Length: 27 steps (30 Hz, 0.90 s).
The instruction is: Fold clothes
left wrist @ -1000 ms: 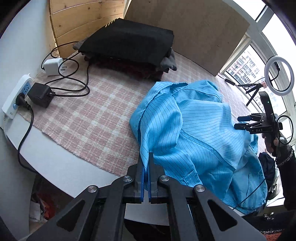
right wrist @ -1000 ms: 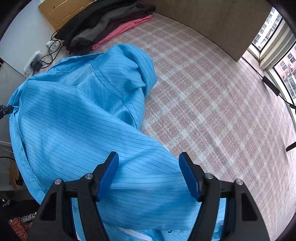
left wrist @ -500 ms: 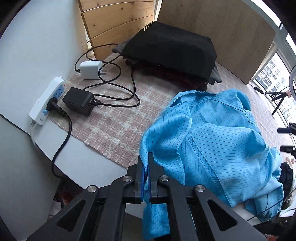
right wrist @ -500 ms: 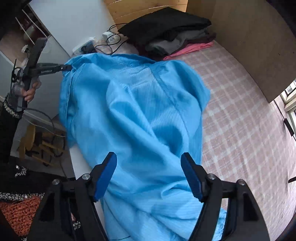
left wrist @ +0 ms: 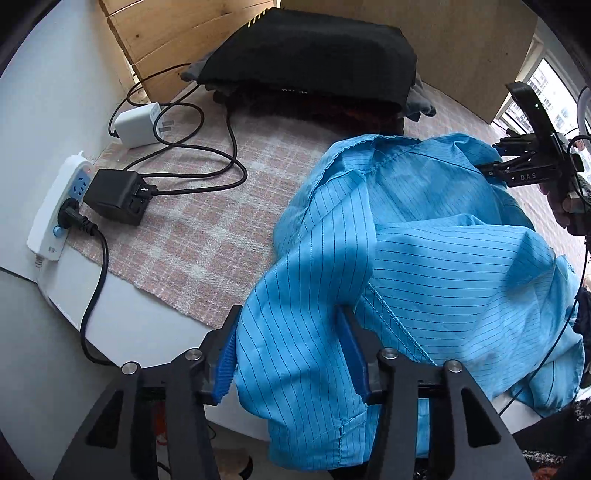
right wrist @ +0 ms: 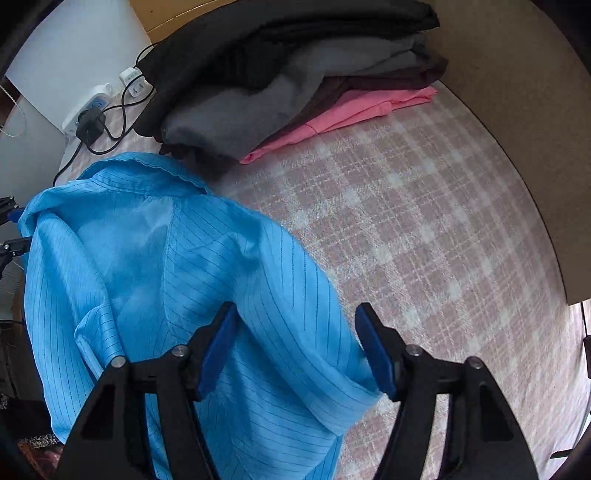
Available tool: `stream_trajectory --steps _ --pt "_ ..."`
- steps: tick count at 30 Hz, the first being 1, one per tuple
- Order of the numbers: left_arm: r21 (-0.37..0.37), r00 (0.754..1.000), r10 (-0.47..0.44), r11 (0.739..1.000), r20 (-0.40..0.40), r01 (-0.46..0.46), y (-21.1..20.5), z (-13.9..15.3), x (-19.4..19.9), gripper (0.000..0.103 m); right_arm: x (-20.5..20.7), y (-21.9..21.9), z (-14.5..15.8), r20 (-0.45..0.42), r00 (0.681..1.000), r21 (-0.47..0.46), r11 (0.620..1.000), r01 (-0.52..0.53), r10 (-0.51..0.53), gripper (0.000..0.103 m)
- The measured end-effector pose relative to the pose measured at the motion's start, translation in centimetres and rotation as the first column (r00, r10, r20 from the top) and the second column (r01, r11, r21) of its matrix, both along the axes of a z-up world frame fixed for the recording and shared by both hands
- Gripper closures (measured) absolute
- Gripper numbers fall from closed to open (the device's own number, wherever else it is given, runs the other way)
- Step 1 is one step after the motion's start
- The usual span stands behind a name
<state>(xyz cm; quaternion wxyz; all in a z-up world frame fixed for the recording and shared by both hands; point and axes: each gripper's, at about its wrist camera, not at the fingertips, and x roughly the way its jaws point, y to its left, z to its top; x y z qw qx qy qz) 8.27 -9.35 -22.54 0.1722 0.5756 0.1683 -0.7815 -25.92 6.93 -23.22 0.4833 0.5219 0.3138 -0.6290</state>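
left wrist view: the left gripper (left wrist: 291,354) points steeply down over the near edge of the white table (left wrist: 147,328). its jaws are opening; the blue pads stand apart, and a fold of the light blue pinstriped garment (left wrist: 424,280) lies between them, loose rather than pinched. the garment is heaped on the pink and white checked woven cloth (left wrist: 207,236) that covers the table, with its lower edge hanging over the table's near rim. at the right edge, the right gripper (left wrist: 495,158) is seen side on at the garment's far shoulder; from here it cannot be told how wide it stands. a stack of folded dark clothes (left wrist: 314,55) sits at the back against the wooden panel wall (left wrist: 177,33). a white power strip (left wrist: 59,206), a black plug-in adapter (left wrist: 116,195), a white charger block (left wrist: 136,120) and black cables (left wrist: 207,162) lie at the left.

right wrist view: the right gripper (right wrist: 295,350) also points steeply down. its jaws are closing, yet the blue pads are clearly apart; the garment's sleeve end lies between them, nearer the left pad, and no pinch is visible. the garment spreads to the left. the stack of folded clothes shows black, grey, dark brown and pink layers just beyond the garment's collar. at the far left edge, the tips of the left gripper sit against the garment's edge.
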Motion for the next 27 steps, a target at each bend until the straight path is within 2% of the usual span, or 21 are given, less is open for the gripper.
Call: stream_trajectory --steps 1,3,5,9,12,14,16,18,20,22,24,27 --pt "0.008 1.000 -0.003 1.000 0.016 0.003 -0.2 -0.7 -0.6 0.100 0.3 0.2 0.2 -0.004 1.000 -0.005 1.000 0.008 -0.008 0.098" --pt "0.037 1.000 0.015 0.999 -0.002 -0.015 -0.7 -0.7 -1.0 0.101 0.9 0.9 1.0 -0.014 1.000 -0.025 0.999 0.028 -0.028 0.098" --pt "0.039 0.999 0.006 0.999 -0.048 -0.004 -0.7 1.0 -1.4 0.101 0.9 2.5 3.0 -0.036 0.997 -0.087 0.994 0.061 -0.064 0.099" --pt "-0.022 0.983 -0.076 0.997 -0.169 0.073 0.2 7.5 -3.2 0.101 -0.1 7.3 9.4 -0.076 0.971 -0.219 0.954 0.204 -0.225 0.099" --pt "-0.073 0.945 -0.171 0.985 -0.278 0.157 1.6 13.1 -5.9 0.101 -0.9 12.5 14.1 -0.113 0.923 -0.303 0.898 0.320 -0.367 0.099" --pt "-0.148 0.907 -0.264 0.963 -0.328 0.227 3.4 16.5 -8.3 0.101 -0.9 17.0 17.4 -0.155 0.876 -0.363 0.851 0.380 -0.457 0.099" --pt "-0.235 0.865 -0.360 0.927 -0.349 0.291 5.3 19.4 -11.1 0.101 -0.6 21.8 20.6 -0.181 0.812 -0.417 0.791 0.447 -0.555 0.099" --pt "-0.262 0.820 -0.435 0.897 -0.372 0.357 7.4 21.7 -14.1 0.101 0.1 26.9 23.5 -0.166 0.749 -0.468 0.720 0.512 -0.641 0.099" --pt "-0.284 0.766 -0.517 0.855 -0.383 0.435 10.3 23.0 -16.7 0.101 2.1 31.4 25.3 -0.192 0.675 -0.497 0.664 0.559 -0.712 0.099" --pt "-0.302 0.714 -0.596 0.803 -0.368 0.515 13.7 22.7 -18.6 0.101 4.5 35.6 25.5 -0.193 0.612 -0.503 0.613 0.609 -0.767 0.099" --pt "-0.280 0.672 -0.657 0.753 -0.342 0.595 17.1 20.9 -19.8 0.101 6.8 39.6 24.1 -0.181 0.549 -0.478 0.560 0.676 -0.816 0.099" --pt "-0.167 0.627 -0.728 0.679 -0.279 0.715 22.4 15.4 -20.8 0.101 9.8 45.6 19.1 -0.111 0.458 -0.395 0.462 0.794 -0.882 0.099"
